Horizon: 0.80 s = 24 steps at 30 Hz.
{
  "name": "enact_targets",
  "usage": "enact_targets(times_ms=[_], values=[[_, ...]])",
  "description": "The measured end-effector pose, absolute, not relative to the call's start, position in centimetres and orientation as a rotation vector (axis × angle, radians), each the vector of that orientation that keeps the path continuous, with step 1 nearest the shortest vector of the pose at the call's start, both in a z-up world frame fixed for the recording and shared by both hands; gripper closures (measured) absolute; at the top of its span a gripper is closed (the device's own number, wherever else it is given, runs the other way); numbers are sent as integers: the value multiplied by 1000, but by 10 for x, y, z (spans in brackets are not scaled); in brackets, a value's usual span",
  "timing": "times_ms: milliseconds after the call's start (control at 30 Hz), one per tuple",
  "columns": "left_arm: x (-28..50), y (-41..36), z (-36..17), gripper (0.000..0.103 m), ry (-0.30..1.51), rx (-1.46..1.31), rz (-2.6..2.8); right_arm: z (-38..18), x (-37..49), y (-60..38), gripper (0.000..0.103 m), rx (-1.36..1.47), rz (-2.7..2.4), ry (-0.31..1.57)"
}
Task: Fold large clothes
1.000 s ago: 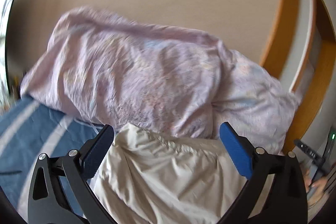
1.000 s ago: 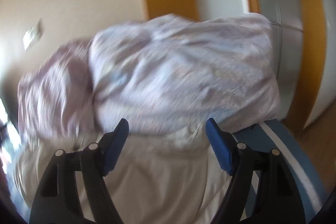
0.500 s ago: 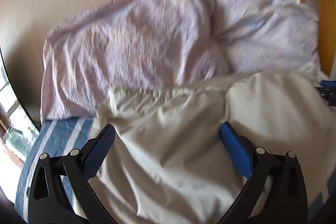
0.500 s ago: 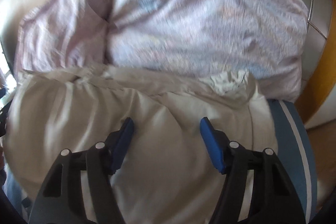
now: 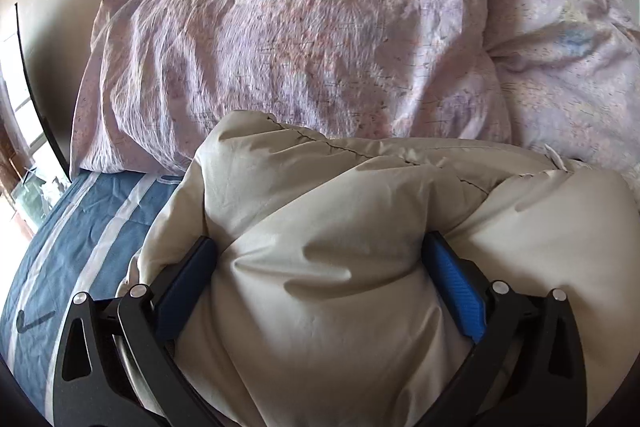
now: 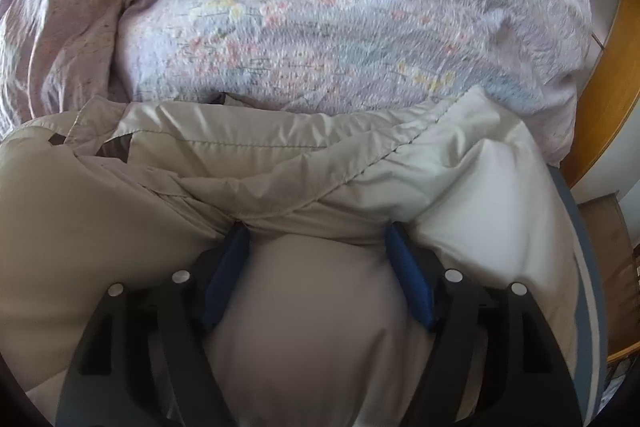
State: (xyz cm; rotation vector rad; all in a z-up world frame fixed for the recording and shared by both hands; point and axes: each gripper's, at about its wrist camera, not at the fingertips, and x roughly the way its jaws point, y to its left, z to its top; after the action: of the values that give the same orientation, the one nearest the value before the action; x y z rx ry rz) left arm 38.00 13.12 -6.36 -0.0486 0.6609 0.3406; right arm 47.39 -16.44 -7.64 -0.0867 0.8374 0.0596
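A puffy cream padded jacket (image 5: pixel 320 227) lies on the bed and fills the lower half of both views. My left gripper (image 5: pixel 318 251) is open, its blue pads pressed down into the jacket with a bulge of fabric between them. My right gripper (image 6: pixel 318 235) is open too, sunk into the jacket (image 6: pixel 280 187) just below a stitched seam, with padding bulging between the fingers. The fingertips are partly hidden by fabric.
A big crumpled lilac floral duvet (image 5: pixel 320 27) lies right behind the jacket against the beige wall, also in the right wrist view (image 6: pixel 340 7). The blue sheet with white stripes (image 5: pixel 72 227) shows at the left. A wooden door frame (image 6: pixel 608 87) stands at the right.
Both grippers have moved down and forward onto the jacket. It now bulges between the open fingers, where before it lay below them.
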Motion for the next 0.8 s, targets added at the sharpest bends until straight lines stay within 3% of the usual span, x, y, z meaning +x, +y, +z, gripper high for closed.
enact_targets(times_ms=[167,333,533,800], values=[[369,132,-57,1,690,-46,317,-66,454,-175,35,-55,73,784],[335,148,-31,1,607,-84,309,-35,420,-229,35,128,61,662],[357,179,-43,1,664,-131,421,-58,456,-240,41,104,-2,819],[366,206,-69,1,699,-228,484,-85,476,-247,35,105,-25,854]])
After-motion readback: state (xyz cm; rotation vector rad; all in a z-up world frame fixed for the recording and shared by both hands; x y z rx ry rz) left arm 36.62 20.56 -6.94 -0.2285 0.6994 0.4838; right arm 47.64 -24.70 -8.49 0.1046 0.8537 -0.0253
